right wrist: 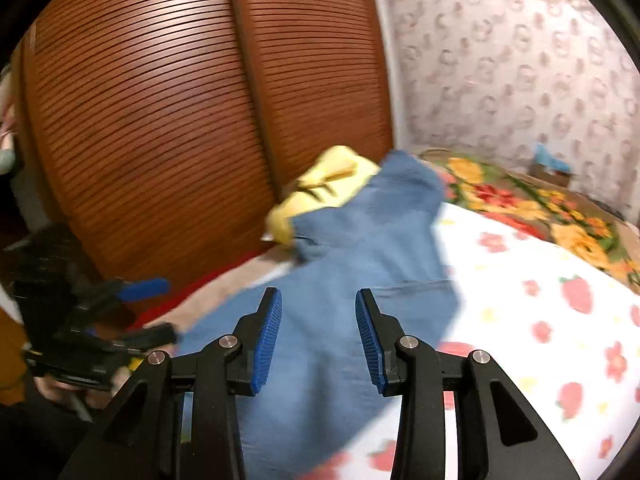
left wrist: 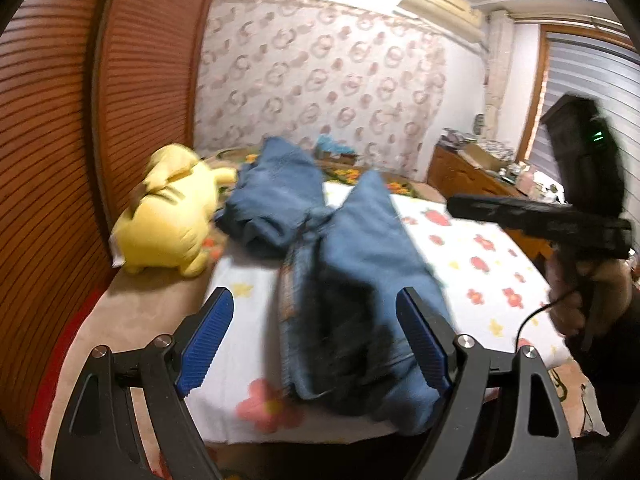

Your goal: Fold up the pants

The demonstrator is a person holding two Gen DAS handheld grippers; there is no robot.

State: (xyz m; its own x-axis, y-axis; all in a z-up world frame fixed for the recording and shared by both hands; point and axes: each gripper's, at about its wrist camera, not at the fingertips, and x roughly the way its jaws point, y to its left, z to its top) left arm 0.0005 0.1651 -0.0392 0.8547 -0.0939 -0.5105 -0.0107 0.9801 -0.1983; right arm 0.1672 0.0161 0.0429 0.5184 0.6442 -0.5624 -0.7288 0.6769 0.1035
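Note:
Blue jeans [left wrist: 360, 264] lie folded lengthwise on the flower-print bed sheet [left wrist: 480, 256], and a crumpled part [left wrist: 276, 196] reaches toward the far end. My left gripper [left wrist: 316, 296] hovers over the near end of the jeans, jaws wide apart with nothing gripped. In the right wrist view the jeans [right wrist: 352, 264] stretch away under my right gripper [right wrist: 318, 294], whose blue pads stand apart and do not press on the cloth. The right gripper [left wrist: 456, 204] shows at the right of the left wrist view, held by a hand. The left gripper [right wrist: 160, 310] appears at the left edge, blurred.
A yellow plush toy [left wrist: 168, 216] lies beside the jeans by the slatted wooden wardrobe doors [right wrist: 160, 120]. A flowered blanket [right wrist: 520, 200] covers the far end of the bed. A wooden dresser [left wrist: 472, 176] with clutter stands at the right, near a window with blinds [left wrist: 580, 88].

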